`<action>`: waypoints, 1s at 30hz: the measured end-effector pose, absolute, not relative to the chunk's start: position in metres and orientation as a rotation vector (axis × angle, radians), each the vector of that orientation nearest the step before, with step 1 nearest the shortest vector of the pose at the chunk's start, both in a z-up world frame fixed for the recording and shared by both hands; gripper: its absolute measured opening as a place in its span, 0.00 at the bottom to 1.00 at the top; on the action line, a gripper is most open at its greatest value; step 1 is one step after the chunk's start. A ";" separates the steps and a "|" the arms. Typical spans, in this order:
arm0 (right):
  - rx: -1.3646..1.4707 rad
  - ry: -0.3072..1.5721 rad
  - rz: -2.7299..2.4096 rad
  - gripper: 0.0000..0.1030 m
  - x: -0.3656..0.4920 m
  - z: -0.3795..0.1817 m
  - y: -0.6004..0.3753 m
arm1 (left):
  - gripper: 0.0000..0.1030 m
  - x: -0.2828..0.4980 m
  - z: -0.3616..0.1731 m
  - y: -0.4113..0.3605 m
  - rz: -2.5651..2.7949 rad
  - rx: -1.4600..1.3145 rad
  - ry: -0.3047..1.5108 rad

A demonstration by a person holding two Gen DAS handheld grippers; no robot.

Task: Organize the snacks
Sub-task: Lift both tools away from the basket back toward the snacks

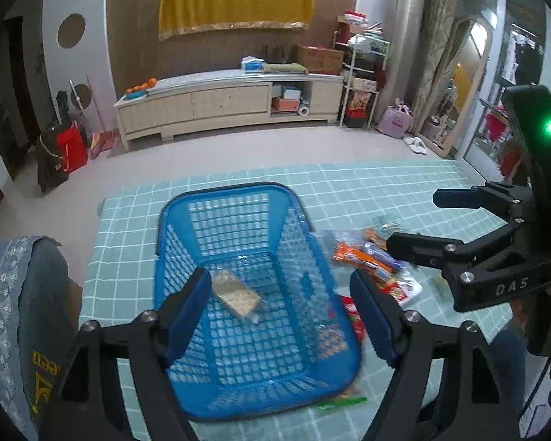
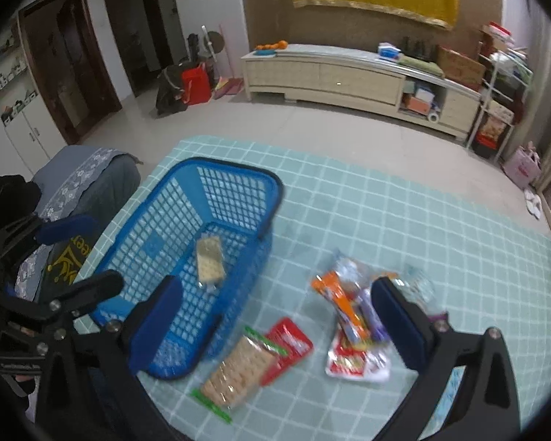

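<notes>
snacks [image 2: 352, 316] blur beside the basket [image 1: 172, 228]; left gripper [image 1: 281, 312] and right gripper [image 2: 275, 316] gape wide, empty.

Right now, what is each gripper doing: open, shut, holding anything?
Left gripper: open, empty, above the blue plastic mesh basket.
Right gripper: open, empty, above the green checked tablecloth.

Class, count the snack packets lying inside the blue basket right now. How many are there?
1: a clear cracker packet lies on the floor of the blue basket. The basket's near wall may hide more.
</notes>
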State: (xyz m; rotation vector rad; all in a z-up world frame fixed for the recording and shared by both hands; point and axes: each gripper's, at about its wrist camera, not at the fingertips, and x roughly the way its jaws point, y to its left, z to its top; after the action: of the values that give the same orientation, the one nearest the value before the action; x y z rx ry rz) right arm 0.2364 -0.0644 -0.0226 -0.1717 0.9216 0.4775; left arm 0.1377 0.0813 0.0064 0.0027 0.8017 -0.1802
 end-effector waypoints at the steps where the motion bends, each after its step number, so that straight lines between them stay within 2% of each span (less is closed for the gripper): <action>1: -0.165 0.920 0.468 1.00 0.230 -0.022 -0.073 | 0.80 0.131 0.007 0.077 -0.183 0.005 0.791; 12: -0.112 0.872 0.448 1.00 0.172 -0.036 -0.132 | 0.81 0.074 -0.007 0.036 -0.140 0.053 0.729; 21: -0.106 0.861 0.427 1.00 0.131 -0.071 -0.150 | 0.81 0.050 -0.054 0.003 -0.179 0.089 0.821; 30: -0.147 0.925 0.394 1.00 0.113 -0.118 -0.157 | 0.81 0.044 -0.103 -0.011 -0.171 0.155 0.904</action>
State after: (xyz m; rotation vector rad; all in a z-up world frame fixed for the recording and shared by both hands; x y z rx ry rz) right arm 0.1130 -0.1570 -0.1179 -0.1468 0.9252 0.3945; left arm 0.0440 -0.0107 -0.1027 0.1550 0.9040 -0.1714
